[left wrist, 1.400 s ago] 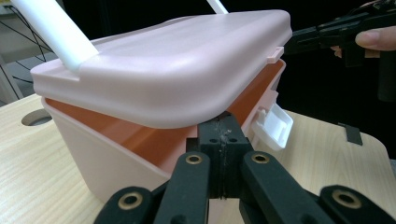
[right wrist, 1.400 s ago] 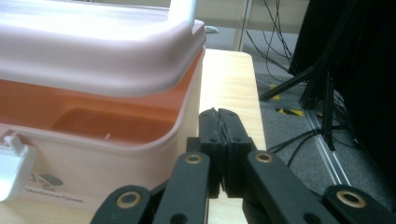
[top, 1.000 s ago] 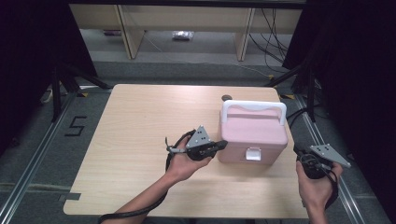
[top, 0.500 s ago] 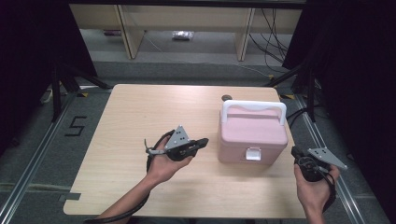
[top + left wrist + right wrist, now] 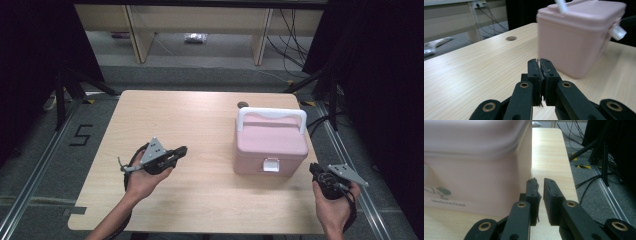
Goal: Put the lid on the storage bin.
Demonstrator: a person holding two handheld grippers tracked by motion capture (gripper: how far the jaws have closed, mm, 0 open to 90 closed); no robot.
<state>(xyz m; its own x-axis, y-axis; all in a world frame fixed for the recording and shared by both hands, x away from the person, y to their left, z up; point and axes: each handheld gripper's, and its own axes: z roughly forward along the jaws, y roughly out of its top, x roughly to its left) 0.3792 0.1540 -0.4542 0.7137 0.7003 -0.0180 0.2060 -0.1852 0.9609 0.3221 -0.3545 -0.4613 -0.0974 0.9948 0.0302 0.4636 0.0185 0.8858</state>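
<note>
From the high view we see the pale wood-grain table (image 5: 200, 125) with a pink box (image 5: 270, 142) toward its 3 o'clock side: a rounded plastic case with a white bail handle (image 5: 271, 114) and a white latch (image 5: 270, 164) on the face nearest us. A small round hole (image 5: 242, 104) sits in the table just beyond the box at 12 o'clock.

The left gripper (image 5: 176, 152) hovers well apart from the box at its 9 o'clock. In the left gripper view its fingers (image 5: 534, 71) show only a hairline gap and hold nothing; they have just been opening. The box stands ahead at 1 o'clock.

The right gripper (image 5: 316, 172) sits near the box's front corner at its 4 o'clock. The right gripper view shows a printed label (image 5: 447, 202) low on the box wall. Its fingers (image 5: 552, 192) stand slightly parted and empty, having just been opening, with the box wall just beside them at 10 o'clock.
</note>
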